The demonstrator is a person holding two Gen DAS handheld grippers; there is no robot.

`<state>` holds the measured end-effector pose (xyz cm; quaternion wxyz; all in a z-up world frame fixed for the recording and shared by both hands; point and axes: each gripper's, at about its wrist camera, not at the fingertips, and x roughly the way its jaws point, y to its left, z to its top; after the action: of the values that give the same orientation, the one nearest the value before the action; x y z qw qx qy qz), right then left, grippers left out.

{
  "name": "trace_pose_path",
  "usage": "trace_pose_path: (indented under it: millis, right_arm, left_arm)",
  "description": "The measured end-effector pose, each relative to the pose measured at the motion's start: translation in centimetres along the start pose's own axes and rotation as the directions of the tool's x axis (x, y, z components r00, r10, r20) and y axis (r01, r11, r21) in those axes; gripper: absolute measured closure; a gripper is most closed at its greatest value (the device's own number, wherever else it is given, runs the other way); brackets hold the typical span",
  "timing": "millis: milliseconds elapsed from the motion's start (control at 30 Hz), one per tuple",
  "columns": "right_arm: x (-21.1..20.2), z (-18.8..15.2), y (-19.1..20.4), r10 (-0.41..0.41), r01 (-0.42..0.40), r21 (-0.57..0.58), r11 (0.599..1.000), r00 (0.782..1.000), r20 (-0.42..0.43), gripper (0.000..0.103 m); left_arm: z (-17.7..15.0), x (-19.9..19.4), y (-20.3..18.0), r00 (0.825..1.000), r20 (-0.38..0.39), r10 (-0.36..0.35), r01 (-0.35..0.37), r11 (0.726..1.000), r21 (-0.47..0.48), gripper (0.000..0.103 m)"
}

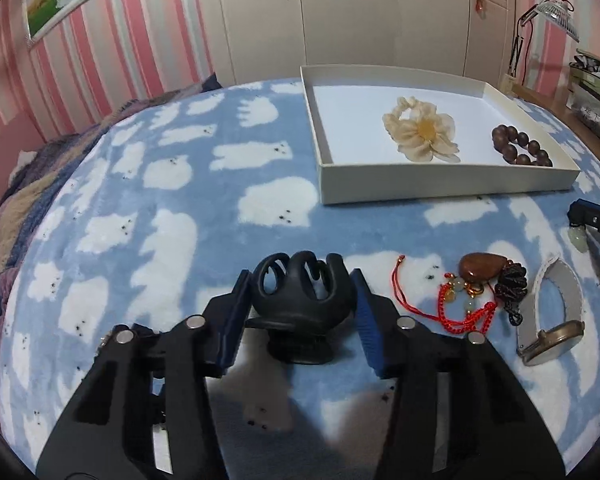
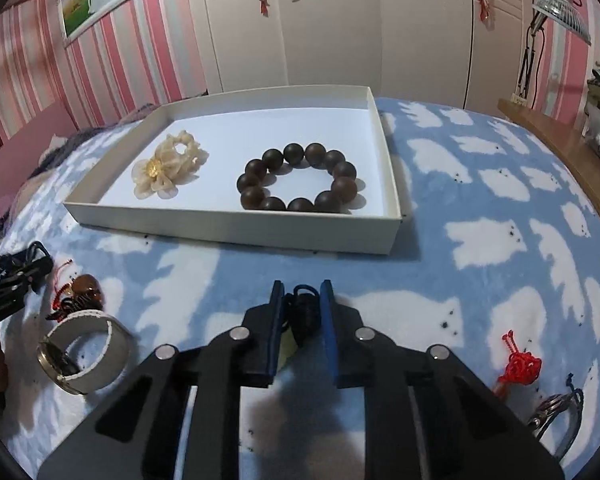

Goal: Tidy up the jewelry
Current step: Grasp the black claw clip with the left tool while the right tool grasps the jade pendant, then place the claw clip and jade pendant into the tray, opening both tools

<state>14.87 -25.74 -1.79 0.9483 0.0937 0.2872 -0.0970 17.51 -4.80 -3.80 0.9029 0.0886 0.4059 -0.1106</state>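
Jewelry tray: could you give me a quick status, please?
Left gripper around black hair claw. Right gripper shut on dark knotted charm. Tray path unobstructed.

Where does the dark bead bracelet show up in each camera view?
Left wrist: bead bracelet at the right end of the white tray.
Right wrist: bead bracelet near centre frame, right half of the tray.
Shared landmark: cream flower hairpiece beside it.
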Motion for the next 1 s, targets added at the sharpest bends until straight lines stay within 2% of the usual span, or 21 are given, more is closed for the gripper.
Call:
trace_pose_path:
  millis: [167,467,800,1000]
  right_arm:
    - [-1.2,0.3,-0.5,0.018,-0.019,0.017,1.000,0.999,0.050,0.088]
    - [-5.5,2.3,-0.7,0.022,-0.025,0.015,1.000,0.984,0.176,0.092]
    - [-9.0,7.2,0.4,0.053,-0.045,-0.034,0.998,0.956,0.289,0.092]
    - [-8.2,10.1,1.1,0.076,-0.071,-0.028,0.997,0.949,0.306,0.092]
  left_arm:
    - [-0.1,-0.7,0.3,0.999,0.034,-0.022,0.023,1.000,-0.019,0.055]
    - [1.7,-4.4,0.2,0.993,0.120,-0.011,0.014,1.000,-0.025,0.055]
    - [7.7,-6.9,-2.1,0.976,0.216,-0.011,0.012,1.000,-0.003,0.055]
    - [11.4,-6.9,-2.8,0.966,0.259,-0.008,0.019,0.999,-0.039,0.055]
